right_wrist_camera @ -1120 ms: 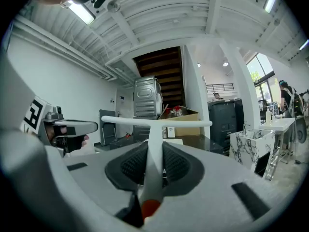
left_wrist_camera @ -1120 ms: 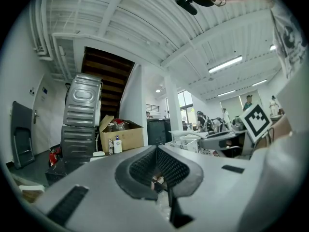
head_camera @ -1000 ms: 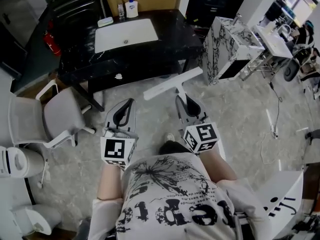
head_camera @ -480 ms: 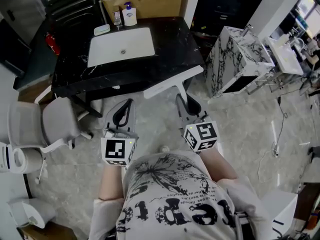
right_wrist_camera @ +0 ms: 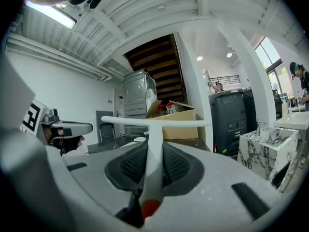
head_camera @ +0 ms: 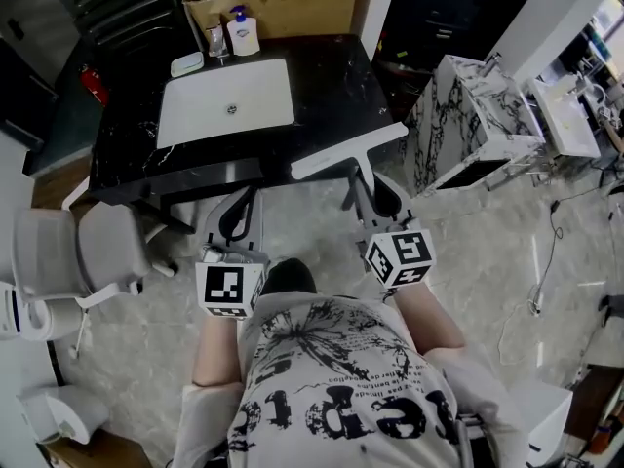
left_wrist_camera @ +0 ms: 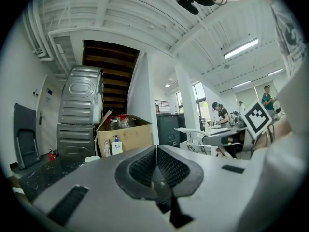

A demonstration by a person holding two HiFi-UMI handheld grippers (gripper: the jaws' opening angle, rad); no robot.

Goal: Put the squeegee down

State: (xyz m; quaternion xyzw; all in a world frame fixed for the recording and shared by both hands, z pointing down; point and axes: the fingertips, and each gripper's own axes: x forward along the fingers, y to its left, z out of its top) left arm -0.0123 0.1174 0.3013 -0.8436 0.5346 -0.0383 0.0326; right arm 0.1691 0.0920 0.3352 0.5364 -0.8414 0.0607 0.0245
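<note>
The squeegee is white and T-shaped. Its blade hangs over the front edge of the black counter. My right gripper is shut on the squeegee's handle. In the right gripper view the handle runs up between the black pads to the level blade. My left gripper is held beside it, short of the counter, shut with nothing in it. In the left gripper view its pads meet at the tip. That view also shows the right gripper at the right.
A white sink is set in the counter, with a soap dish and a pump bottle behind it. A cardboard box stands further back. A white chair is at the left, a marble cabinet at the right.
Both grippers have moved forward toward the counter with the person. The squeegee's blade, which hung over the floor, now reaches the counter's front edge.
</note>
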